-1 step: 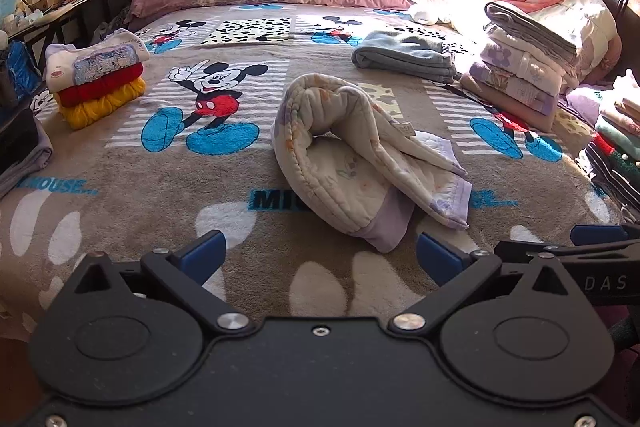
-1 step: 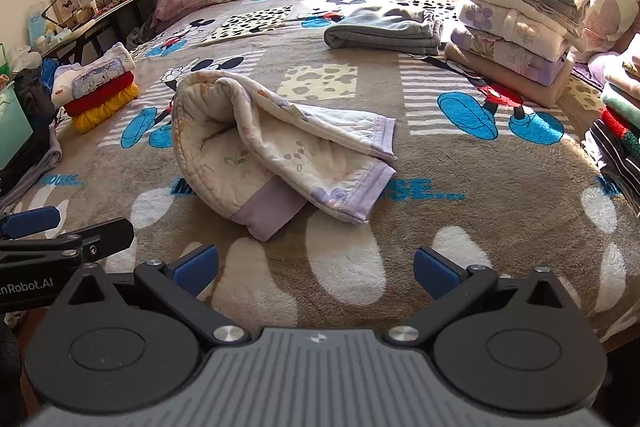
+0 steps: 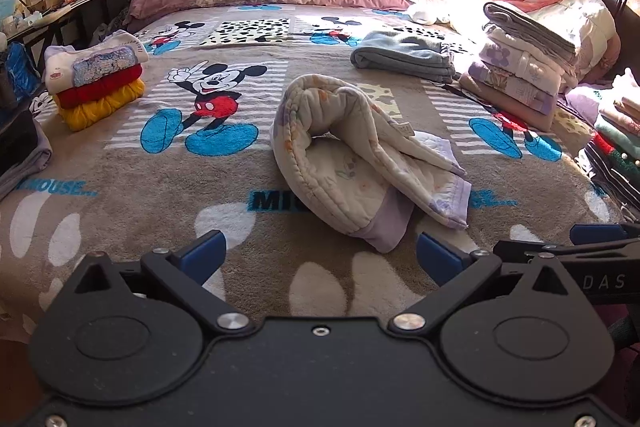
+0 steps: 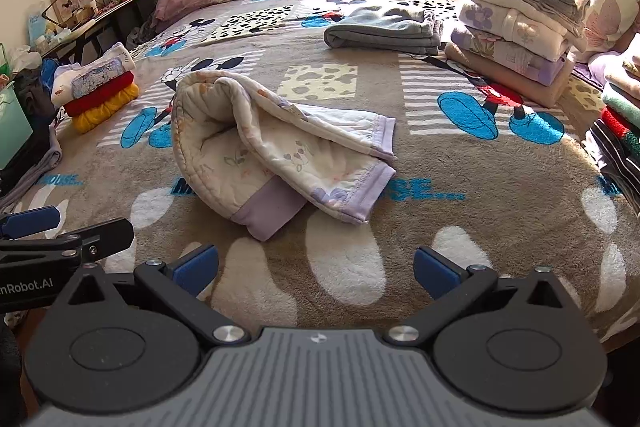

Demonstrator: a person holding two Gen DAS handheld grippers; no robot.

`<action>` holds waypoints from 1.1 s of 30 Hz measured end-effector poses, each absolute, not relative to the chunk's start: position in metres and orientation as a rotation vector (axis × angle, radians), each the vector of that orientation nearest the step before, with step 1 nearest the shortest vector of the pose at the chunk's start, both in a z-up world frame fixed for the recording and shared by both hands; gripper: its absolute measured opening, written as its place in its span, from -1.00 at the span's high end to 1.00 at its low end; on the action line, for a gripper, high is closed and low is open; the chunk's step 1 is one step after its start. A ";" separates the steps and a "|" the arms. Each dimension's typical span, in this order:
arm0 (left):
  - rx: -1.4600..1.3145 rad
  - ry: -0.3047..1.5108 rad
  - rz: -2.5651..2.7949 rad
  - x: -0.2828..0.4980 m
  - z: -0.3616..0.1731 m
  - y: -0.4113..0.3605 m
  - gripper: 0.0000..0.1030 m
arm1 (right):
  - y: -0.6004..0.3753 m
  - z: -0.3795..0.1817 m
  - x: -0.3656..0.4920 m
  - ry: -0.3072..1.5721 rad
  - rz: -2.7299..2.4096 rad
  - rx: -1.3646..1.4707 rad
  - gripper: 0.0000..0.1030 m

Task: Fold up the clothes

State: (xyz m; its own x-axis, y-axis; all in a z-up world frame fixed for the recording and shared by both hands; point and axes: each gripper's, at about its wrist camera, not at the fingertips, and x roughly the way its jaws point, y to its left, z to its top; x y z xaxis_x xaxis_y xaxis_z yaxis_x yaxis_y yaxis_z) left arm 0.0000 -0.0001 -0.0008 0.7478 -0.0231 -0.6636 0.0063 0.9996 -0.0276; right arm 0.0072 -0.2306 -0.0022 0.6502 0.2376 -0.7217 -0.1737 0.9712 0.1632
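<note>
On the bed [image 3: 120,195], middle of the cartoon-mouse blanket, lies a cream quilted garment [image 3: 360,155] with lilac trim, loosely doubled over, its near hem pointing at both tools. Left gripper [image 3: 318,255] and right gripper [image 4: 316,267] hover at the near edge, jaws spread wide, nothing between them, neither touching cloth. Step in hand, as I read it: approach before a fold; the piece is half-folded at best. Next move likely calls for each tool to reach forward and pinch an edge or corner, then flatten or fold again. Garment looks puffy and thick, its top layer arching up with a hollow under it, lilac cuff sticking out near. Finished stacks sit far left [image 3: 96,79] and far right [image 3: 520,67], a grey folded piece [image 3: 400,55] beyond.
</note>
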 end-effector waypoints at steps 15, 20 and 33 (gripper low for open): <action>-0.022 0.750 -0.003 0.006 -0.008 -0.003 -1.00 | -0.235 -0.009 0.014 0.852 0.245 0.115 -1.00; -0.022 0.749 -0.002 0.006 -0.008 -0.004 -1.00 | -0.235 -0.010 0.013 0.855 0.249 0.121 -1.00; -0.020 0.750 -0.001 0.005 -0.008 -0.003 -1.00 | -0.236 -0.009 0.012 0.854 0.252 0.124 -1.00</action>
